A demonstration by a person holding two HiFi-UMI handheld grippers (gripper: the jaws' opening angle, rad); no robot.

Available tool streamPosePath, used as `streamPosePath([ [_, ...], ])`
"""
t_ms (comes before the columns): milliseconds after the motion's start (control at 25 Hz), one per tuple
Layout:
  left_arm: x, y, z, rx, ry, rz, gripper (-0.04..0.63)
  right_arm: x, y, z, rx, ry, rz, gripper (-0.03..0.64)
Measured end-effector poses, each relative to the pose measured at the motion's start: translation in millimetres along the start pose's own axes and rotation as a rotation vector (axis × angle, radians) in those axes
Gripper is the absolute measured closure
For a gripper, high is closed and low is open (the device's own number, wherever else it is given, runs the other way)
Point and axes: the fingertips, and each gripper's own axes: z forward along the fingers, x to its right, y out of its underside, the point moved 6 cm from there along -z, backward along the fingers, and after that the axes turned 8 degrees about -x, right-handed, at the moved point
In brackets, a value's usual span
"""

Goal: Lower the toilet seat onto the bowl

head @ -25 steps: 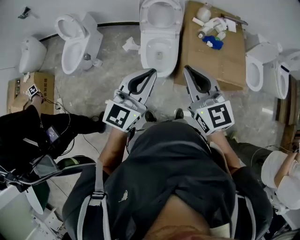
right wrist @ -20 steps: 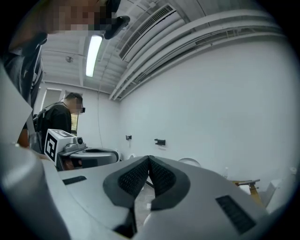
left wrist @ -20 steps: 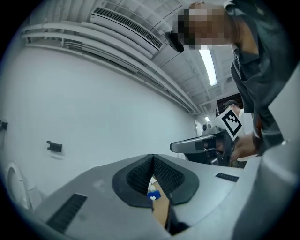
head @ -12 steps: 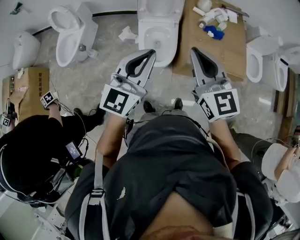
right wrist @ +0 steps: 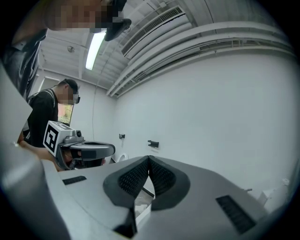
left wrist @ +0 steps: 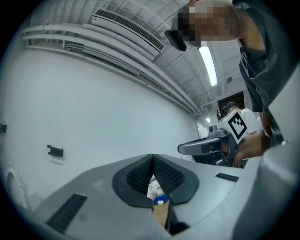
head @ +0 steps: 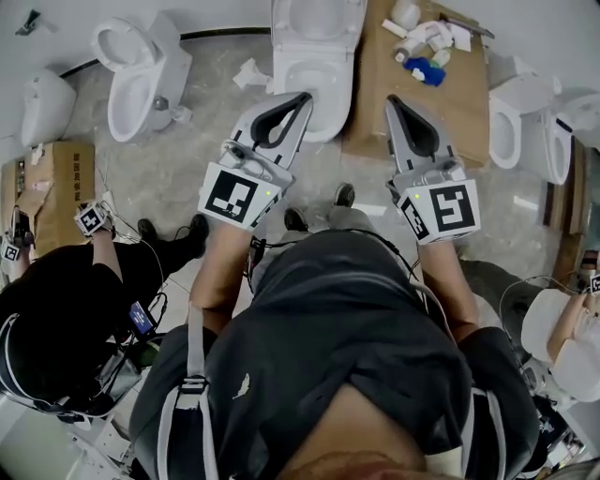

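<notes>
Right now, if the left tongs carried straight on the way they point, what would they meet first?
Probably the white toilet just ahead, perhaps its raised seat; depth is hard to judge here.

A centre toilet (head: 314, 80) stands at the top of the head view. A second toilet (head: 141, 75) stands to its left and a third toilet (head: 45, 105) further left, with a cardboard box (head: 58, 169) in front of that one. A cardboard sheet (head: 417, 117) lies on the floor just right of the centre toilet, with small parts (head: 427, 52) on its far end. Two more toilets (head: 511, 127) stand right of the sheet. The left gripper (head: 302, 97) overlaps the centre toilet's front, and the right gripper (head: 394, 100) lies over the sheet.
</notes>
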Motion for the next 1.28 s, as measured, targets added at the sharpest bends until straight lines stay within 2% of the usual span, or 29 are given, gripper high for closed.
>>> streamPosePath([
  [320, 2.0, -0.1, 55.4, -0.034, -0.038, -0.012, 0.592, 55.7, 11.5, 21.9, 0.014, -0.066, 0.035, 0.609],
  [640, 0.8, -1.7, 102.0, -0.051, -0.106, 0.048, 0.592, 106.0, 8.8, 38.4, 0.034, -0.149, 0.020, 0.609],
  [800, -0.7, -0.7, 111.4, -0.061, -0.139, 0.046, 0.592, 115.9, 12.4, 47.5, 0.036, -0.181, 0.015, 0.609],
  [1000, -14.6, 7.9, 108.6, -0.079, -0.118, 0.031, 0.592, 112.0, 15.0, 59.4, 0.023, -0.162, 0.029, 0.609],
  [1280, -47.1, 9.5, 97.2, -0.063, -0.044, -0.003, 0.592, 94.8, 3.0, 72.3, 0.006, -0.063, 0.034, 0.609],
])
